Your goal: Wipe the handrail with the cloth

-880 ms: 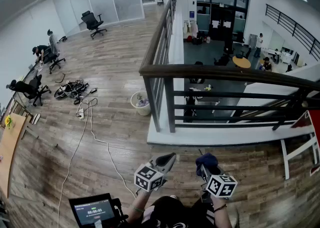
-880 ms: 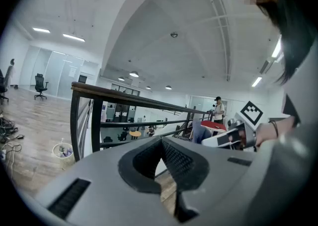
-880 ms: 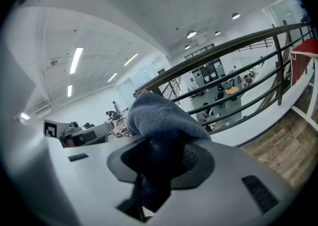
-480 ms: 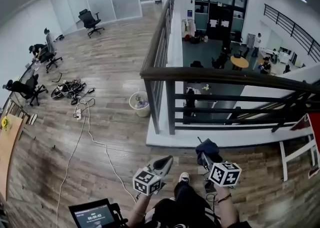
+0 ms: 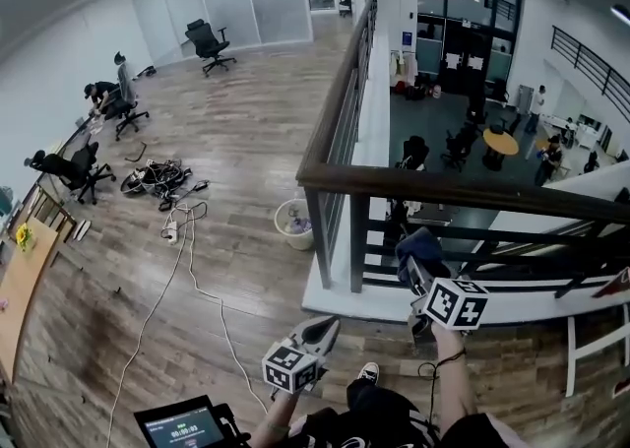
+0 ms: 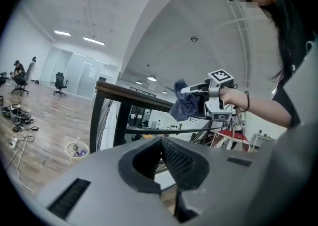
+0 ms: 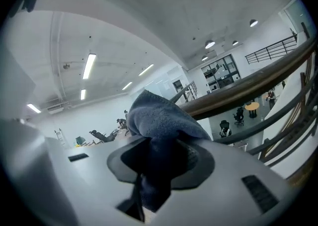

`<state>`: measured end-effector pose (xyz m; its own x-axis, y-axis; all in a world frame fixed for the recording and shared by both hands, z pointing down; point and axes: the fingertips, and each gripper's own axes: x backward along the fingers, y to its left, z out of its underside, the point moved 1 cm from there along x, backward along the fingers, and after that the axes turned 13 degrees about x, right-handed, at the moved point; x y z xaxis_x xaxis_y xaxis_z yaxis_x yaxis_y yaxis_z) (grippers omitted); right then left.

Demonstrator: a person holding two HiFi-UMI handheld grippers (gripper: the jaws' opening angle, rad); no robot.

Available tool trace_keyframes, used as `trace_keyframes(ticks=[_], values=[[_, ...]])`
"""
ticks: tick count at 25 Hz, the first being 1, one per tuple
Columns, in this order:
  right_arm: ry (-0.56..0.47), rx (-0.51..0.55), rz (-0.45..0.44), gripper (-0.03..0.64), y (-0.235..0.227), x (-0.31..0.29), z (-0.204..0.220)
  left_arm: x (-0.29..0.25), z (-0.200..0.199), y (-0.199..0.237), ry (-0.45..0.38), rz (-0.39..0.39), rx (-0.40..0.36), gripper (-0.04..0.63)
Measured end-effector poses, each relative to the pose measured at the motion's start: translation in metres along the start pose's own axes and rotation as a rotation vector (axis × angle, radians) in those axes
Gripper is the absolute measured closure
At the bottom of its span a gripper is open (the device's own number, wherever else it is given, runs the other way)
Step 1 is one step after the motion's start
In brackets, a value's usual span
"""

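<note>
The right gripper (image 5: 414, 265) is raised in front of the near run of the handrail (image 5: 512, 198), its fingers (image 7: 198, 156) clamped on a dark blue cloth (image 5: 417, 246). In the right gripper view the cloth bunches up over the fingertips and a fold hangs down between them, and the brown top rail crosses just behind it. In the head view the cloth sits a little below the top rail, in front of the dark bars, to the right of the rail's corner post (image 5: 320, 239). It looks just short of the rail rather than on it, though the angle makes contact hard to judge.

The left gripper (image 5: 325, 329) is held lower and nearer the person, over the wooden floor (image 5: 226, 141), well apart from the handrail. In the left gripper view its fingers (image 6: 180, 158) meet at the tips with nothing between them.

A white waste bin (image 5: 293, 224) stands on the floor just beside the corner post. A white cable (image 5: 169, 284) runs across the boards from a tangle of leads (image 5: 156, 178). A small screen (image 5: 183, 424) shows at the bottom edge of the head view, and the person's shoe (image 5: 368, 372) sits between the two grippers.
</note>
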<state>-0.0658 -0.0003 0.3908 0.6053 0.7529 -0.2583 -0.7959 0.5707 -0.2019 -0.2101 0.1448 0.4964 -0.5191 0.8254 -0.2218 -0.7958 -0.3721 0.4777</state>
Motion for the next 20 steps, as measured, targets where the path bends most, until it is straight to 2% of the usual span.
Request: trace_keyframes(ticks=[4, 11, 20], values=[[-0.018, 0.004, -0.039, 0.514, -0.017, -0.052, -0.039, -0.04, -0.032, 0.02, -0.041, -0.023, -0.025, 0.594], [0.002, 0.023, -0.091, 0.514, -0.043, -0.139, -0.072, -0.104, -0.063, 0.046, -0.056, -0.039, -0.033, 0.594], [0.052, 0.078, -0.152, 0.514, -0.049, -0.203, -0.087, -0.147, -0.073, 0.047, -0.044, -0.046, -0.029, 0.594]])
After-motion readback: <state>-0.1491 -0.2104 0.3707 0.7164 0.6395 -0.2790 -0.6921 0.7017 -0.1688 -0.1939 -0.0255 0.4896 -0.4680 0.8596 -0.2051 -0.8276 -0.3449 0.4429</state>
